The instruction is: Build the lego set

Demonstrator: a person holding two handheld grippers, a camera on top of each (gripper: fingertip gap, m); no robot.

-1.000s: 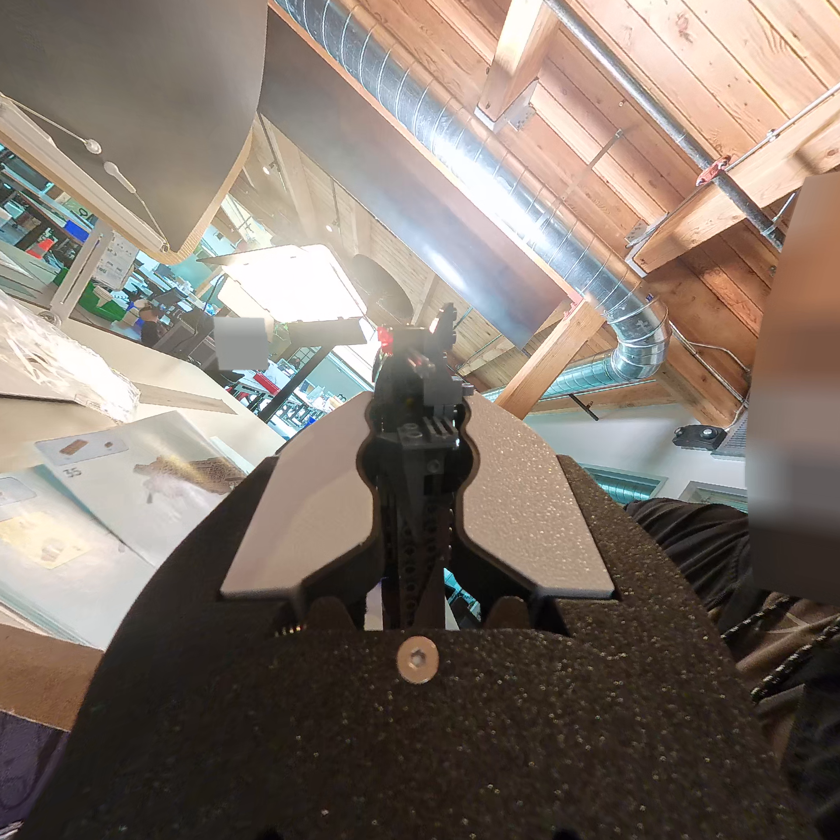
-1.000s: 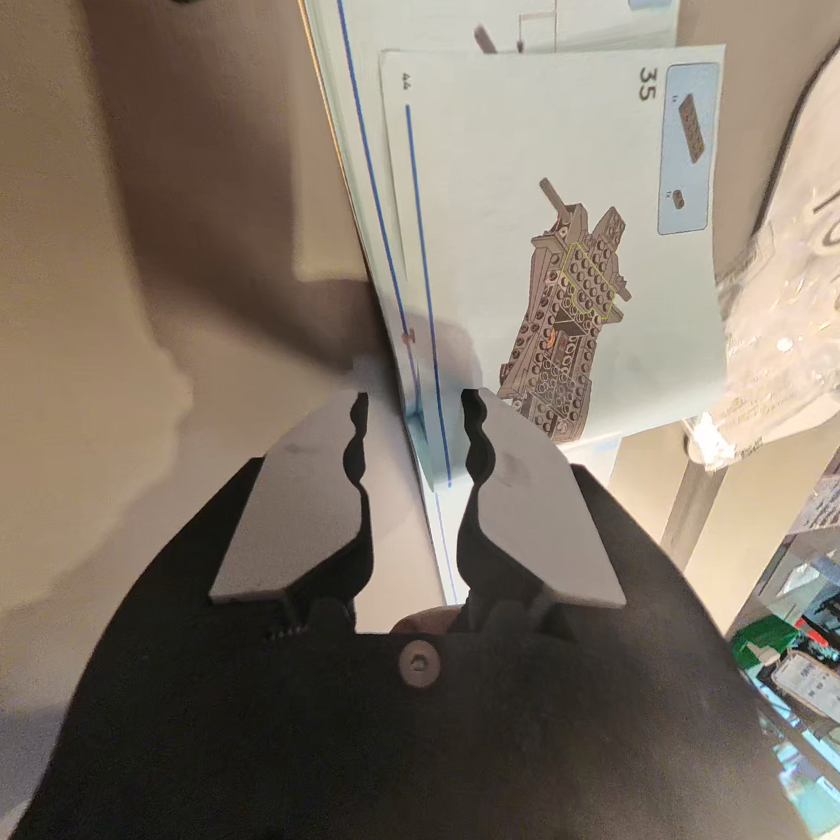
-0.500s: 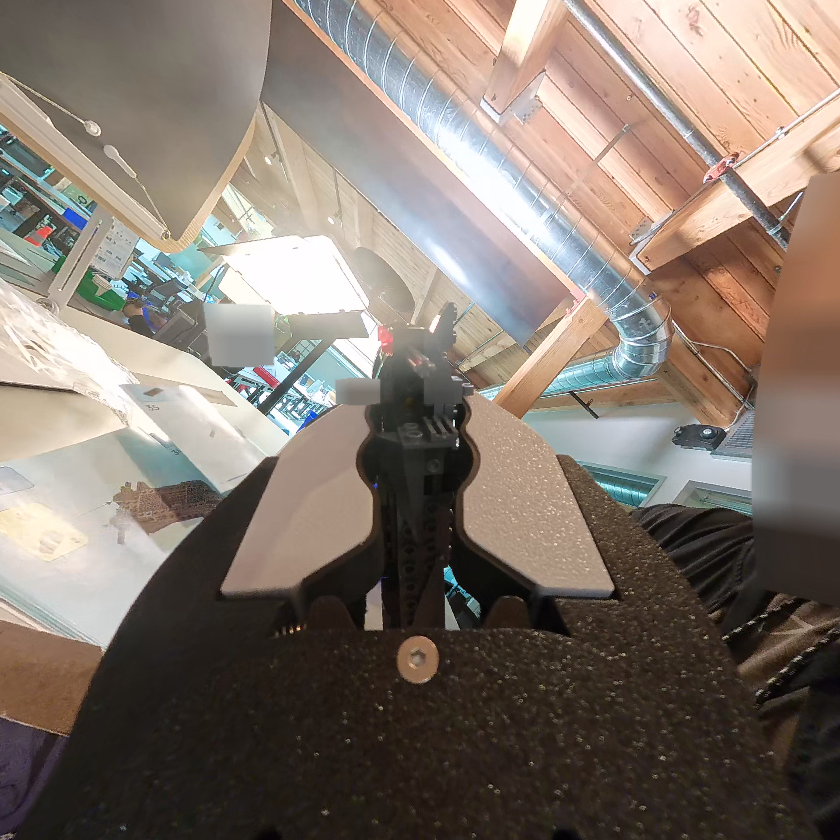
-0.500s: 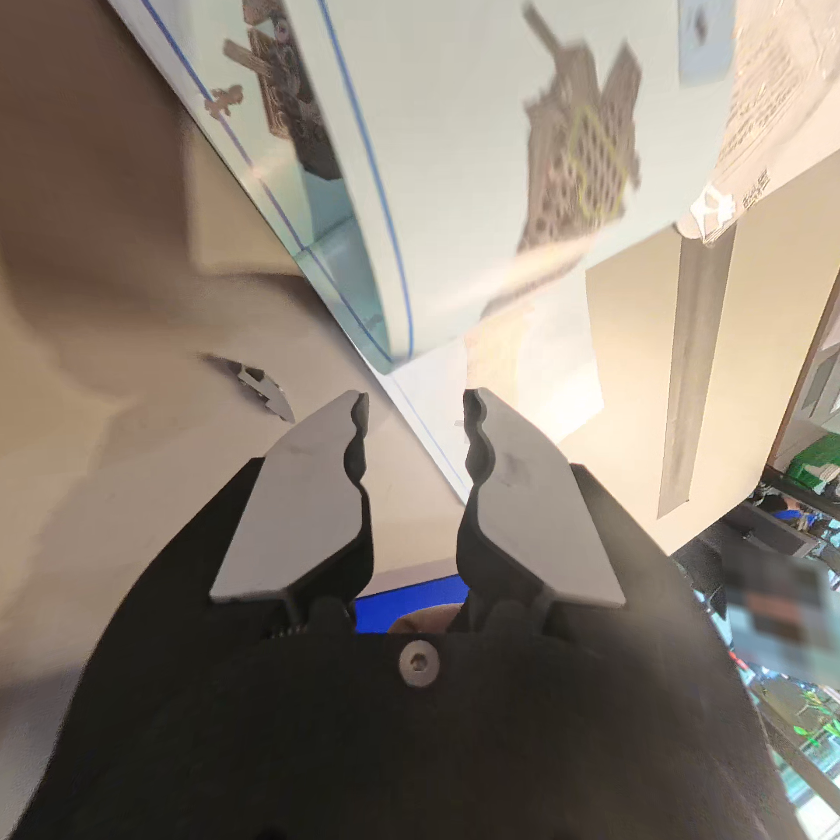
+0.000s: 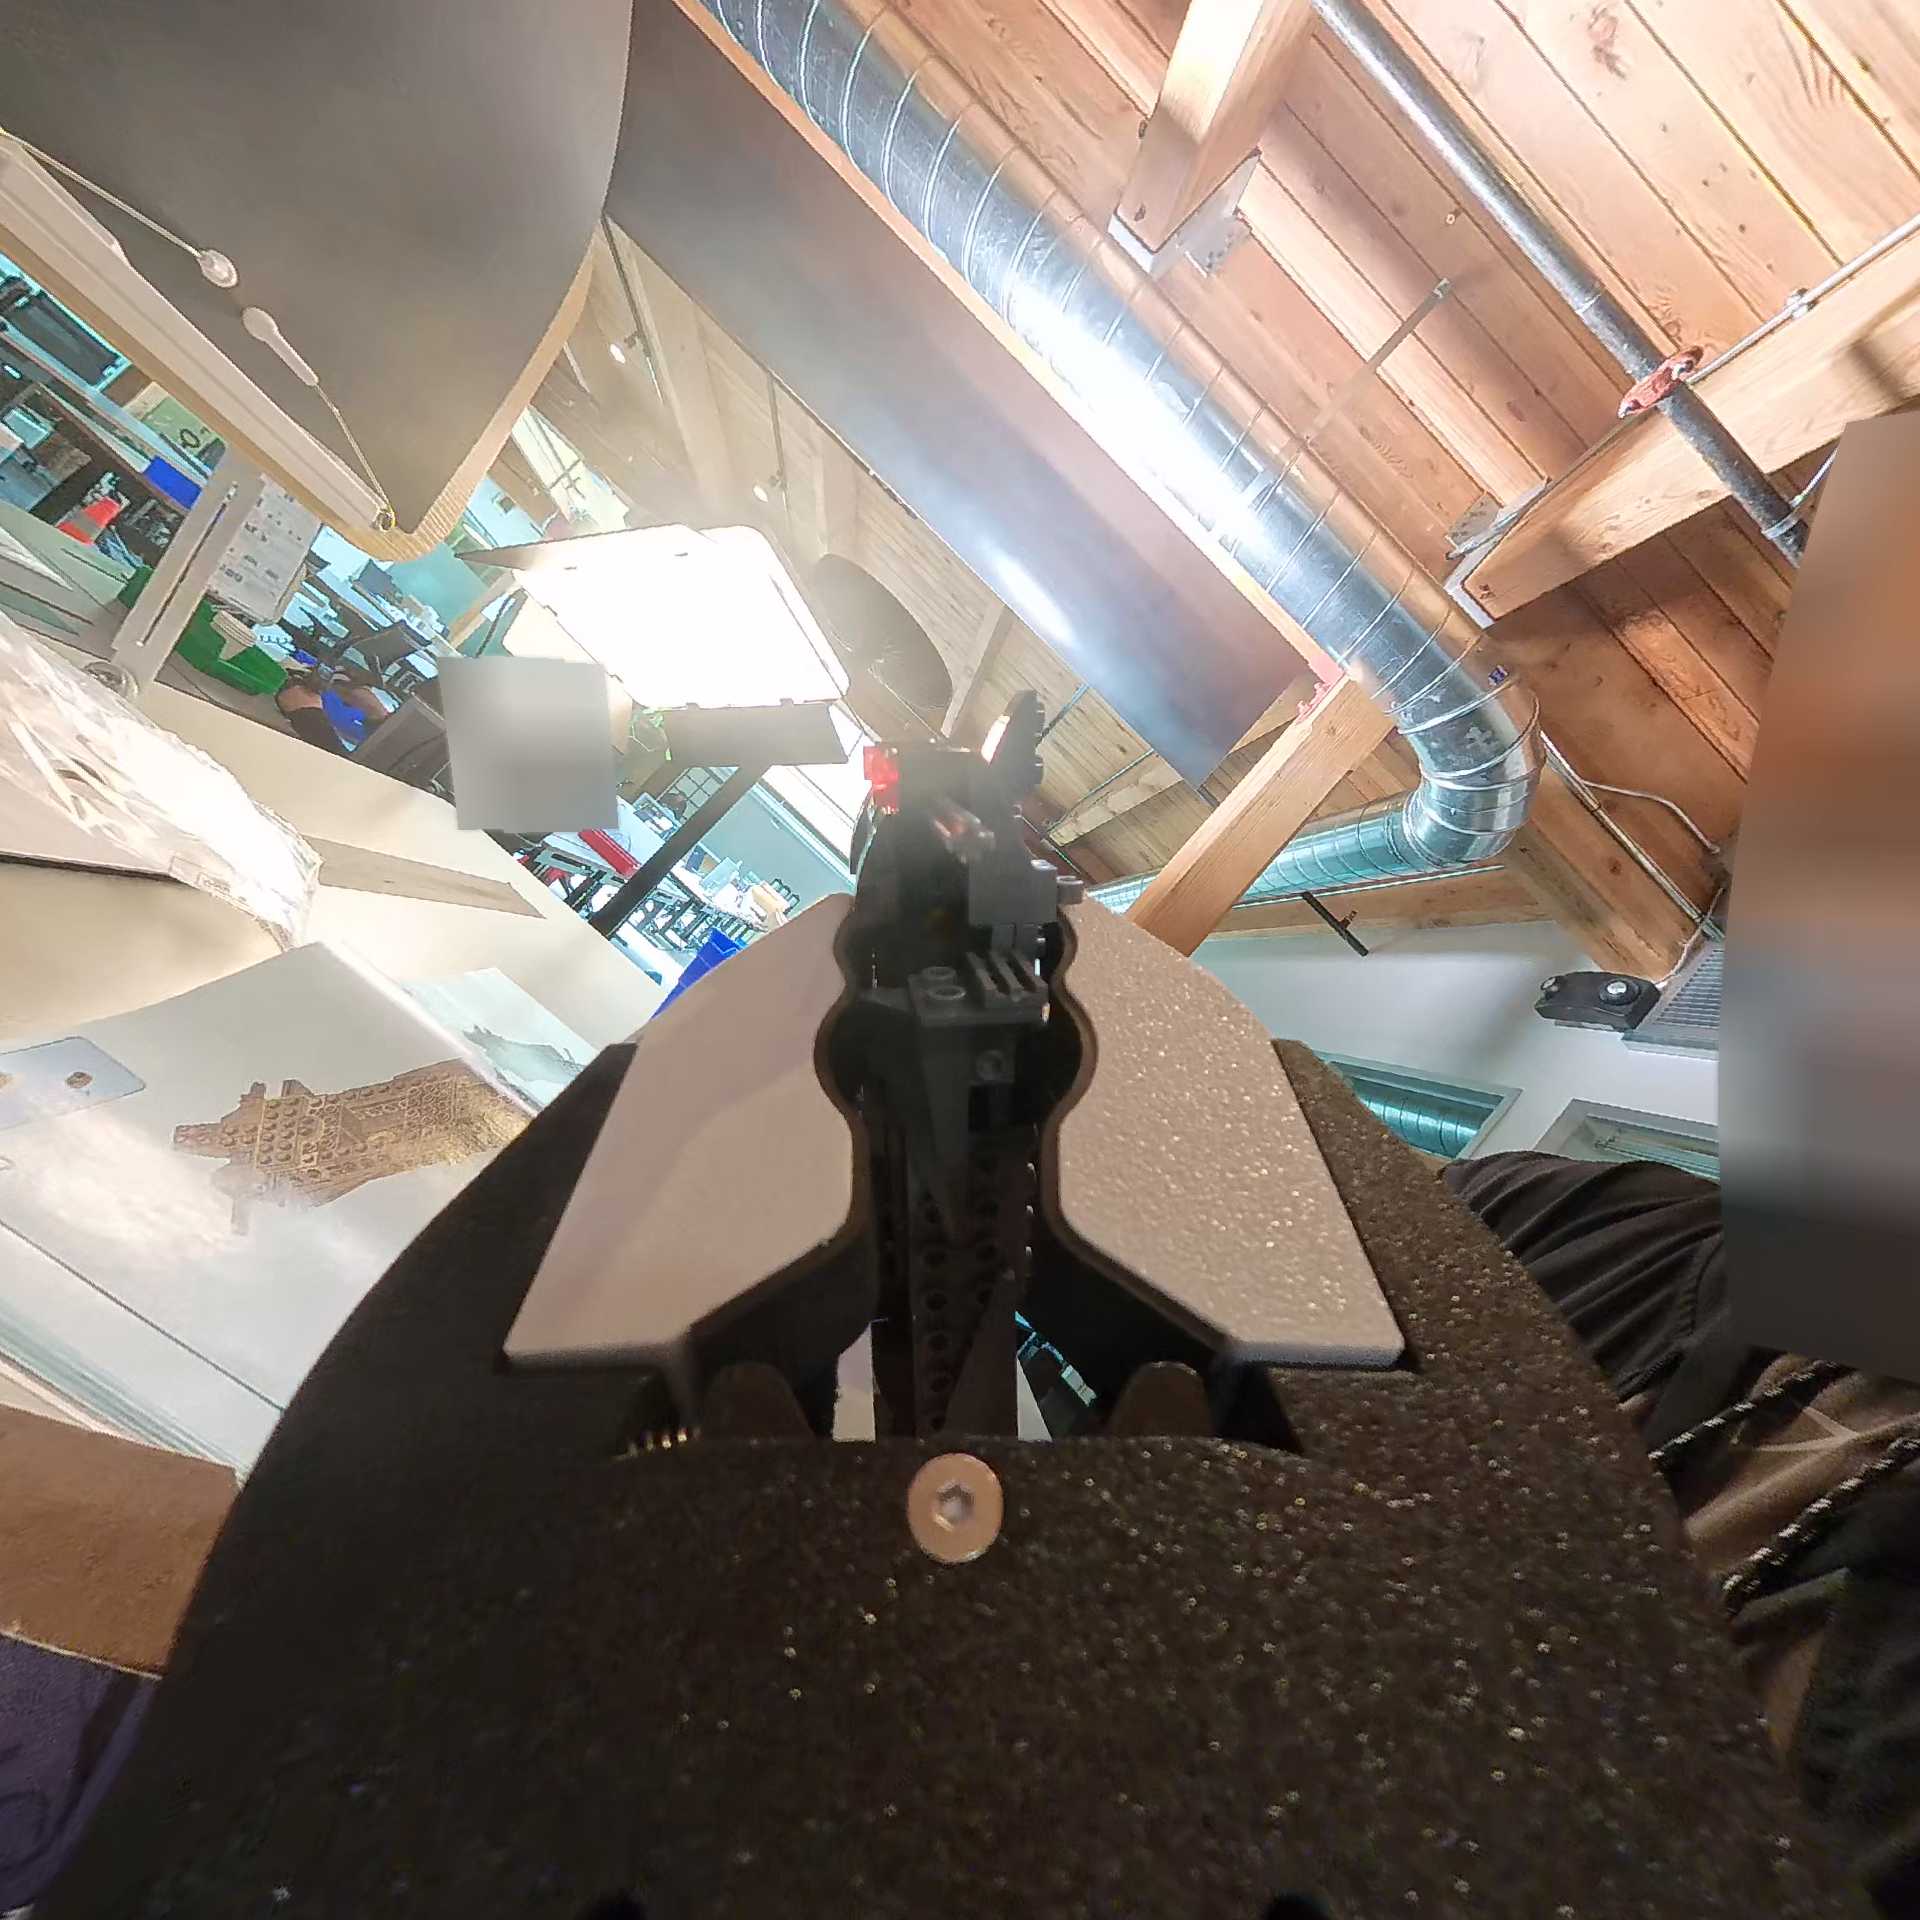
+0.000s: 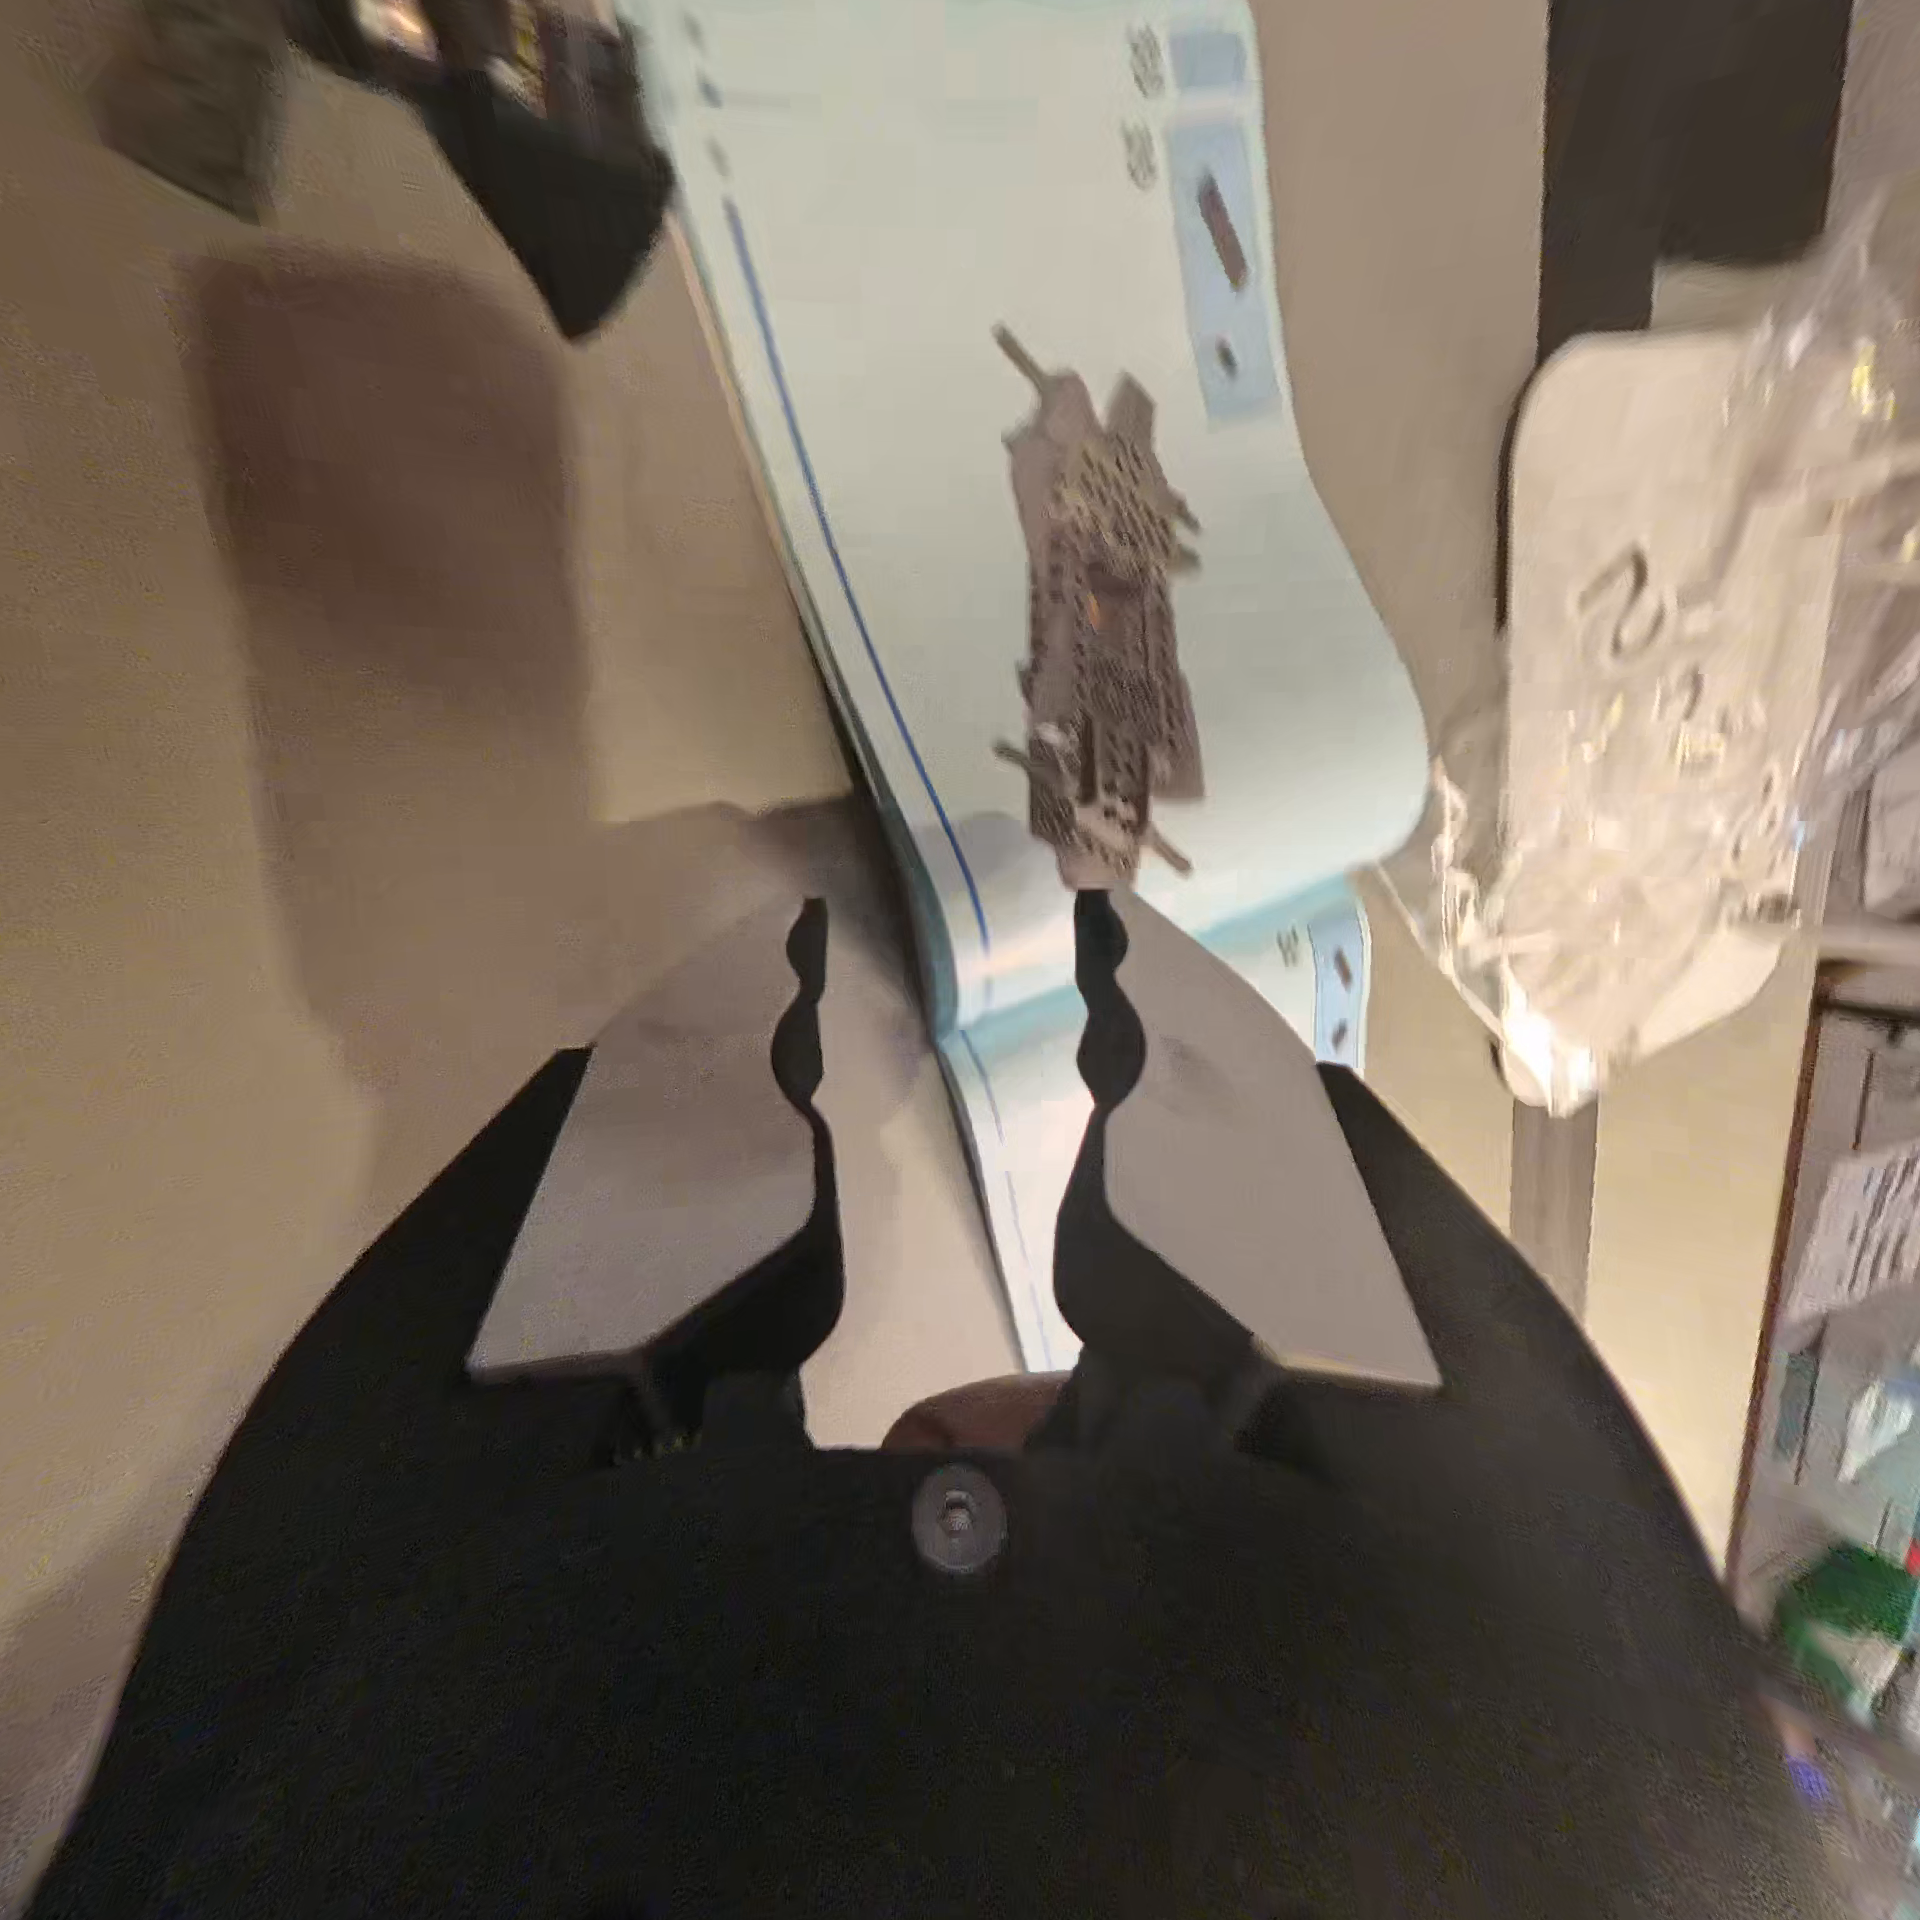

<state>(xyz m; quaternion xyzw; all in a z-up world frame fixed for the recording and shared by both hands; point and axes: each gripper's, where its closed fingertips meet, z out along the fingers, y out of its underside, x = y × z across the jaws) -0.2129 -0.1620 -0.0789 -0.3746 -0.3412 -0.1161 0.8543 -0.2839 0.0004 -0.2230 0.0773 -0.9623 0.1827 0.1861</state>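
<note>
My left gripper (image 5: 956, 920) is shut on a dark grey and black brick model (image 5: 951, 1039) with small red parts at its far end. It holds the model up toward the ceiling. My right gripper (image 6: 948, 904) is open and hovers just above an open pale blue instruction booklet (image 6: 987, 468) on the beige table (image 6: 312, 727). The curled lower corner of the booklet's top page lies under the gap between the fingers, and neither pad presses on it. The booklet also shows at the left of the left wrist view (image 5: 260, 1143).
A crumpled clear plastic bag (image 6: 1662, 675) lies on a white tray right of the booklet; it also shows in the left wrist view (image 5: 125, 790). A dark blurred object (image 6: 540, 156) is at the booklet's far left. A person's dark sleeve (image 5: 1621, 1247) is at the right. Tip to tip, the grippers are about 25 cm apart.
My right gripper swung across the booklet and back to its lower corner, and its jaws opened wider. The booklet's top page moved and now lies curled. My left gripper kept still, holding the model.
</note>
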